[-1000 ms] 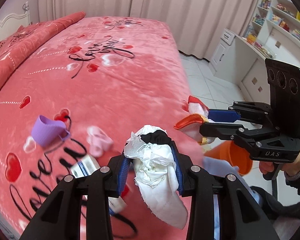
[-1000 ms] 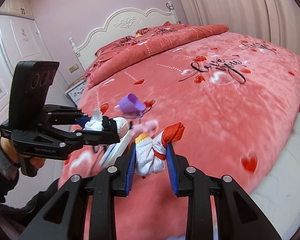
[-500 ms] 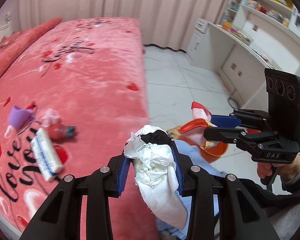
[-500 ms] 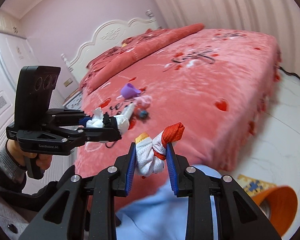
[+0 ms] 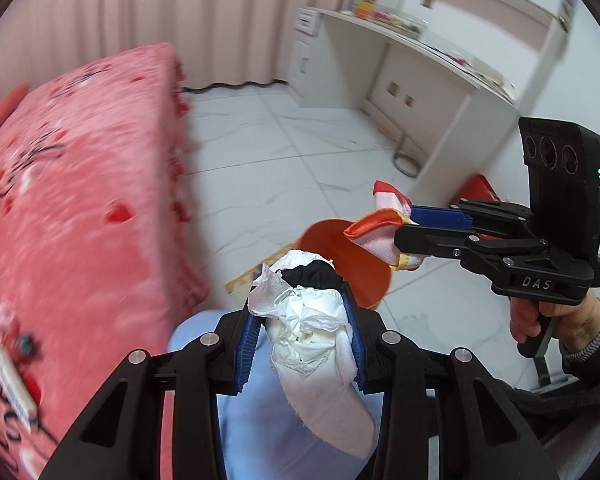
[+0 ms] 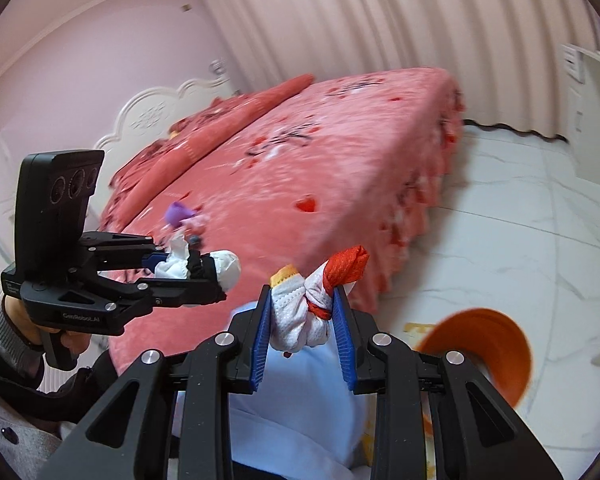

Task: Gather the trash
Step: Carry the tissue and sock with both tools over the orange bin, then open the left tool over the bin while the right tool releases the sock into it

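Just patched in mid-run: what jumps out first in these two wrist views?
Both tools are loaded: the left hand-held gripper is clamped on a crumpled white tissue wad low in the left wrist view, and the right hand-held gripper pinches a white-and-red knotted rag. An orange bin sits on the white tile floor just beyond them. The pink bed with hearts fills the space behind.

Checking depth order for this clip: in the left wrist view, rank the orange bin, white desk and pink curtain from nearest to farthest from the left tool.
1. Orange bin, on the floor just beyond the left tool.
2. White desk, upper right.
3. Pink curtain, back wall.
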`<state>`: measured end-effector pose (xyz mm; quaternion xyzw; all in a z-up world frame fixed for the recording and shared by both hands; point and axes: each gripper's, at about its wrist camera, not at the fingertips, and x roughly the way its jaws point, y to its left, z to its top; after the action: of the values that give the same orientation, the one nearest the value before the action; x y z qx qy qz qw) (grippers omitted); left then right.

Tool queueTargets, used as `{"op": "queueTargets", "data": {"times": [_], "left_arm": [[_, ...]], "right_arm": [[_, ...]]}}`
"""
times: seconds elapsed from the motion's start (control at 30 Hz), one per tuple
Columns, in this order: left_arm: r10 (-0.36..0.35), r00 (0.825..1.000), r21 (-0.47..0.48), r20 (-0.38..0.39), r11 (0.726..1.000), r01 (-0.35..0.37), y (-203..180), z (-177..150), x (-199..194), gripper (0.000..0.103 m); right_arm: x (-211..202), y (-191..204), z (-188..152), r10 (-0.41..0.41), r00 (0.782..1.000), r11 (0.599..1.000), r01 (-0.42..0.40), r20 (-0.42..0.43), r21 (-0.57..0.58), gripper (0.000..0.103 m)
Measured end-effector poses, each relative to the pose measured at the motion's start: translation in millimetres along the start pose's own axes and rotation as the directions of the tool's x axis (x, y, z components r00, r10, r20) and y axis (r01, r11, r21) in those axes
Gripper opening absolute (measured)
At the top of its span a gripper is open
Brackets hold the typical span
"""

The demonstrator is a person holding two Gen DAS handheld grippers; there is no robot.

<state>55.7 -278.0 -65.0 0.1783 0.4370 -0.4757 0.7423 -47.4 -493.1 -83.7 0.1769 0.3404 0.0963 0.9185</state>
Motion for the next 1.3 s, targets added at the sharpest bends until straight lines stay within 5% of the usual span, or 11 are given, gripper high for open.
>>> {"op": "queueTargets", "data": {"times": [0.53, 1.13, 1.23, 1.3], "left_arm": [[-0.108, 0.985, 0.181, -0.132, 0.975, 0.131, -72.9, 51.5, 93.6, 0.04], [-0.13, 0.968, 0.175, -0.216, 0.97, 0.17, -77.9, 83.2, 164.9, 0.04], [-0.114, 0.97, 0.163, -0.216, 0.975, 0.15, -74.4, 86.5, 174.0, 0.048], [-0.096, 0.973, 0.154, -0.211, 0.979, 0.131, -72.9, 87.3, 178.0, 0.07]], "right_arm": [[-50.1, -119.7, -30.8, -0.18, 0.983, 0.968, 0.17, 0.034, 0.186, 0.03], [-28.2, -179.0, -40.2, -0.227, 0.974, 0.935, 0.223, -0.016, 0.276, 0.03], [-22.8, -181.6, -39.2, -0.227, 0.974, 0.934, 0.225, -0.025, 0.279, 0.03], [-17.7, -185.0, -39.2, -0.225, 0.974, 0.932, 0.225, -0.034, 0.284, 0.03]]}}
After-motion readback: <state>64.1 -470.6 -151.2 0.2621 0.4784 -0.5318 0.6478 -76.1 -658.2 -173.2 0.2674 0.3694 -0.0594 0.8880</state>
